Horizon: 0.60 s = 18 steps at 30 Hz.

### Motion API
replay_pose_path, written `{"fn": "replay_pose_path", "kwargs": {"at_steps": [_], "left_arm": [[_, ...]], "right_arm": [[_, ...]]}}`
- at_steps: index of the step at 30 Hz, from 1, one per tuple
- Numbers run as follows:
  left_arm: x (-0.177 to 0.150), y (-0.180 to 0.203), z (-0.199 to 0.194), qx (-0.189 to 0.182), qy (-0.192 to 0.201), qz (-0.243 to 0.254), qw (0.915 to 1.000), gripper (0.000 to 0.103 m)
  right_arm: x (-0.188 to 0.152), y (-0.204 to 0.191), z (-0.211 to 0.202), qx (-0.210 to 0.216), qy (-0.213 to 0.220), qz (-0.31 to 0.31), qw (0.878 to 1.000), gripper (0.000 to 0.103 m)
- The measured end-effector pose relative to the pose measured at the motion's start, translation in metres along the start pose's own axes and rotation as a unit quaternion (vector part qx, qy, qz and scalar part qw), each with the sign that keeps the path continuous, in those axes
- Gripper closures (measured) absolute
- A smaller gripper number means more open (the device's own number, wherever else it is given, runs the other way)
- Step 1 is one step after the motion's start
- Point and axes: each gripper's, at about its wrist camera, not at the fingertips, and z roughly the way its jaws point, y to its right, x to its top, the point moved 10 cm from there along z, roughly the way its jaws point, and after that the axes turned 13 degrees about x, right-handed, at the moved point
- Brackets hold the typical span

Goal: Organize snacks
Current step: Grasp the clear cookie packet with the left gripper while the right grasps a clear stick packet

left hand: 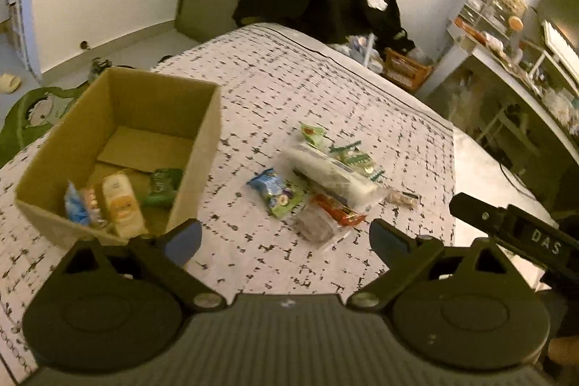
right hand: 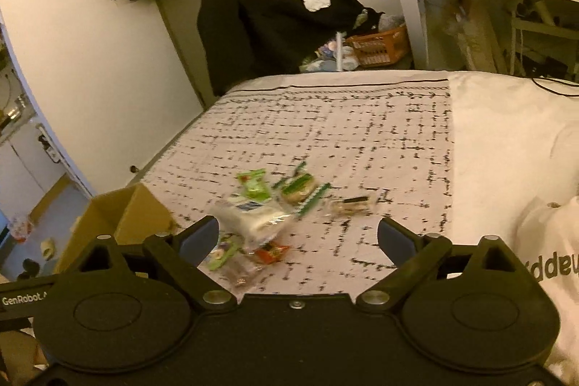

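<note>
Both tools are angled down over the bed (left hand: pixel 325 89), which is covered in a white sheet with a black dashed grid pattern. The left tool (left hand: pixel 286 237) has its jaws spread wide with nothing between them, so it's fully released, just hanging above the sheet. Landmark is the cardboard box (left hand: pixel 195 140): it sits open on the bed, right in front of the left tool's left finger, and it already has a few snacks in its near end, including a cream-coloured packet (left hand: pixel 121 205), a blue one and a green one. The loose pile of snacks (left hand: pixel 325 179) lies on the sheet just right of the box, a short way ahead of the left tool: a blue-and-green packet, a clear white bag, a red wrapper and some green ones on the far side. The right tool (right hand: pixel 298 239) is also released, jaws wide apart and empty. In the right wrist view the same pile (right hand: pixel 260 223) sits just ahead of its left finger (right hand: pixel 197 241), with the box (right hand: pixel 119 219) off past that. Part of the right tool's body pokes into the left wrist view, well right of the box. It's a bit blurry, so I can't read the wrappers.
</note>
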Motion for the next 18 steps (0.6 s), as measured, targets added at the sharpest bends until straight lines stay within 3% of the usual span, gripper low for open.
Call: {"fn": "replay_pose_path", "kwargs": {"at_steps": [9, 18], "left_arm": [[0.002, 0.026, 0.044, -0.004, -0.029, 0.027, 0.9992, 0.023], [-0.007, 0.042, 0.094, -0.002, -0.064, 0.008, 0.9979, 0.029]], "right_arm": [[-0.001, 0.034, 0.023, -0.029, -0.021, -0.016, 0.999, 0.017], [0.001, 0.067, 0.054, -0.055, -0.047, -0.032, 0.997, 0.02]]}}
